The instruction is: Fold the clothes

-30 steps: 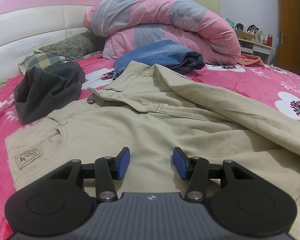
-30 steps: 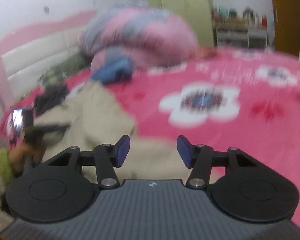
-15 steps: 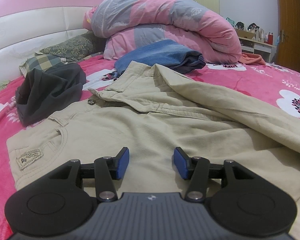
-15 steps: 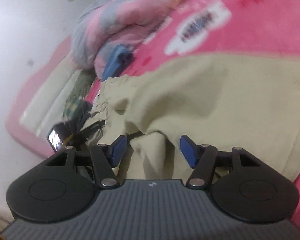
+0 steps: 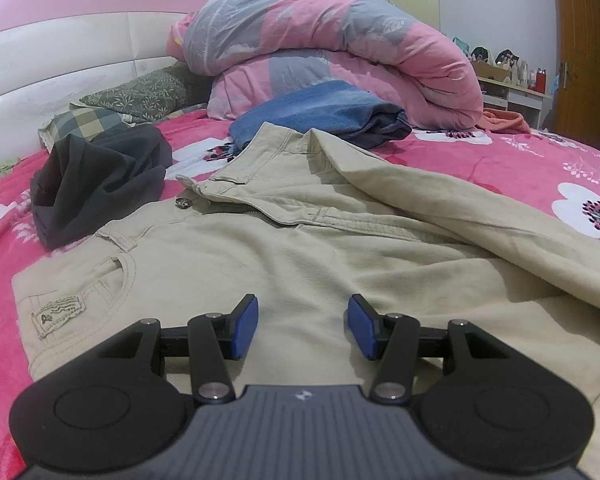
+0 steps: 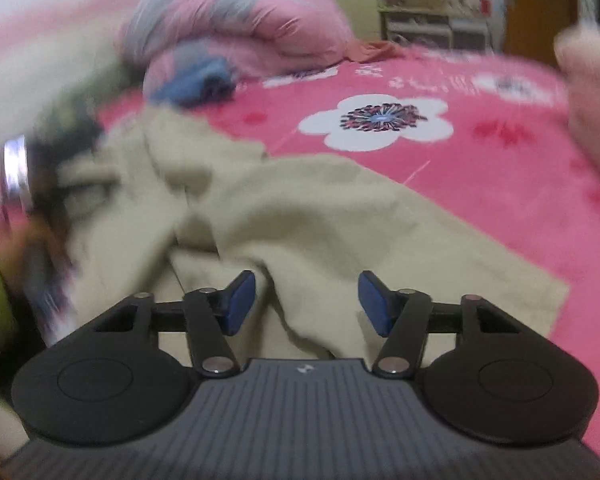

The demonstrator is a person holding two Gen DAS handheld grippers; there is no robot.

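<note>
Nearest in the left wrist view, the left gripper hovers low over the seat of the khaki trousers, its blue pads parted and empty, touching no cloth. The right gripper sits over a raised ridge of the same trousers; its jaws are closing, the fold lies between the pads, and they do not seem to press it yet.

The trousers lie spread on the pink floral bedspread, waistband toward the headboard, one leg thrown across the other. The step in hand looks like taking hold of a leg so the two legs can be laid together. The next move probably calls for the right pads to pinch that ridge firmly while the left pins or grips the waist side.

Just left of the waistband lies a dark grey garment; beyond the waistband, folded blue jeans all but touch it. Behind them sits the rolled pink-and-grey duvet, with pillows against the headboard. Open bedspread lies to the right, the freer side for swinging cloth.
</note>
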